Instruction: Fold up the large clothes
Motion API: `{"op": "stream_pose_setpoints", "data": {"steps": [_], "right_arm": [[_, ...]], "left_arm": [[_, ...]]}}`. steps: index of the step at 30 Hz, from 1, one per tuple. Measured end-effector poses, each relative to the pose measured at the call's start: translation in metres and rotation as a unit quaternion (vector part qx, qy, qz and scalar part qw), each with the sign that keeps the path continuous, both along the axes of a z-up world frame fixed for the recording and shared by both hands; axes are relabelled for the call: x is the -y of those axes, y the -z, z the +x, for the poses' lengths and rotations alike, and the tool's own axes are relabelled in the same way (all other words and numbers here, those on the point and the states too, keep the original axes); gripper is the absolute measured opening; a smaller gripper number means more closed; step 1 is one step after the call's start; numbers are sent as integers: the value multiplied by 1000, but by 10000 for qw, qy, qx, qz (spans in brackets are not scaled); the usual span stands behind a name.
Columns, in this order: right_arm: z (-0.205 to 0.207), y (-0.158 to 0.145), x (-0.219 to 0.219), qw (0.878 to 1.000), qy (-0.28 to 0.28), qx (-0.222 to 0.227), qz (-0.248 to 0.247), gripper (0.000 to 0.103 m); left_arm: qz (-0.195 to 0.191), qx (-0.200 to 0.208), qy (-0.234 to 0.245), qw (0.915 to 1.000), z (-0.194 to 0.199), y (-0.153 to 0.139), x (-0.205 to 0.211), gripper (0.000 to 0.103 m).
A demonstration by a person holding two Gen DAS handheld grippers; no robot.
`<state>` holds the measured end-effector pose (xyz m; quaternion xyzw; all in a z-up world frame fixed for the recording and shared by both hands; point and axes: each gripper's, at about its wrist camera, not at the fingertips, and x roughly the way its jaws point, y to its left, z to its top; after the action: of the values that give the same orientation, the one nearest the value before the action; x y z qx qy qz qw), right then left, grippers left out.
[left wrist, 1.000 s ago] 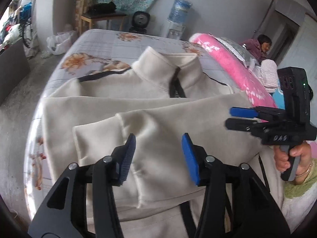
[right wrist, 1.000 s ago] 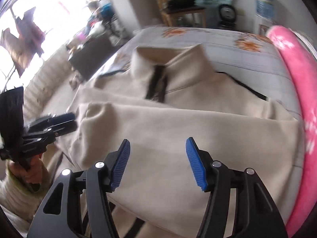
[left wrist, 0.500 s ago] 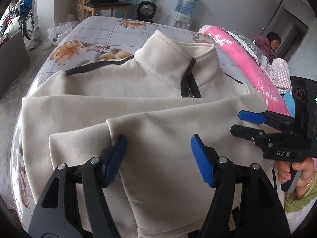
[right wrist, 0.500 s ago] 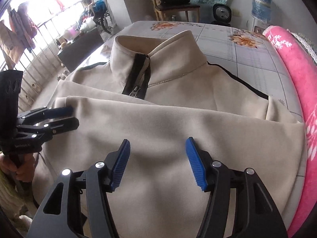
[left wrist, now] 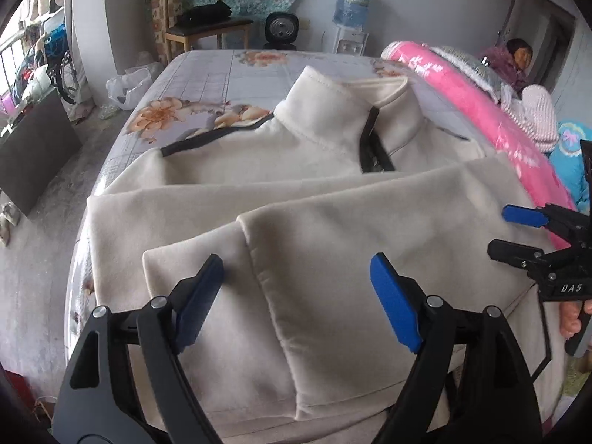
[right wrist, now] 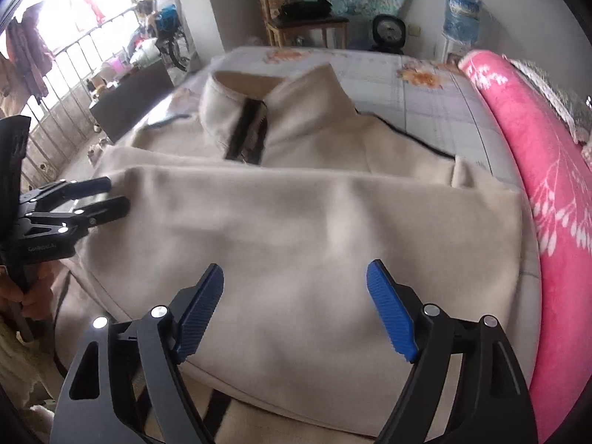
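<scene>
Cream jacket (left wrist: 333,259) hem hidden beneath left gripper (left wrist: 296,296) and right gripper (right wrist: 296,296), fingers opening, empty.

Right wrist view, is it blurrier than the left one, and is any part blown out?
Right wrist view: beige jacket and zipper smeared by motion blur, window top left overexposed. Left wrist view: sharper, evenly lit. Both bend at the edges, fisheye.

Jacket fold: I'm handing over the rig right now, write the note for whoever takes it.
Left gripper: jaws opening, nothing held, above the folded sleeves.
Right gripper: jaws opening, nothing held, above the jacket's body.
Cream jacket lies collar-away on the bed, beside the pink blanket.
Done: both sleeves folded across the front.
Left: probably fold the hem up toward the collar, then tidy.
</scene>
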<state>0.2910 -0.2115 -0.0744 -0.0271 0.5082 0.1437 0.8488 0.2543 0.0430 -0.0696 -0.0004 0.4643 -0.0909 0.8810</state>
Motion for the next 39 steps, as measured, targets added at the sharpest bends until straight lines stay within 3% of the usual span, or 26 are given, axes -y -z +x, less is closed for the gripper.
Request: {"op": "stream_pose_setpoints", "data": {"steps": [2, 5, 7, 9, 14, 24, 27, 32, 33, 39], "right_arm": [[-8, -8, 0, 9999, 106, 46, -104, 78], [-27, -30, -3, 9995, 111, 266, -128, 78], [-47, -45, -7, 9985, 55, 512, -198, 83], [-61, -48, -9, 9982, 88, 554, -217, 85], [-103, -47, -10, 9984, 284, 467, -147, 85], [-198, -26, -31, 9990, 377, 209, -130, 92], [-204, -10, -32, 9987, 462, 16, -223, 93], [-207, 11, -39, 9975, 451, -174, -523, 93], [-209, 12, -40, 9972, 491, -102, -558, 97], [-212, 13, -37, 9973, 607, 9, -421, 97]], "left_arm": [[140, -111, -167, 9997, -1, 5, -4, 78], [-57, -1, -241, 9997, -17, -11, -12, 78], [161, 168, -261, 9994, -34, -21, -14, 80], [480, 211, -358, 9980, -54, -25, -17, 82], [594, -106, -556, 9966, -104, -22, -30, 82], [400, -347, -626, 9966, -192, -6, -38, 84], [546, -483, -828, 9939, -198, 11, -39, 85], [575, -294, -1060, 9923, -204, 16, -41, 95], [577, -283, -1086, 9920, -204, 16, -42, 95], [580, -157, -1179, 9912, -206, 16, -41, 96]]}}
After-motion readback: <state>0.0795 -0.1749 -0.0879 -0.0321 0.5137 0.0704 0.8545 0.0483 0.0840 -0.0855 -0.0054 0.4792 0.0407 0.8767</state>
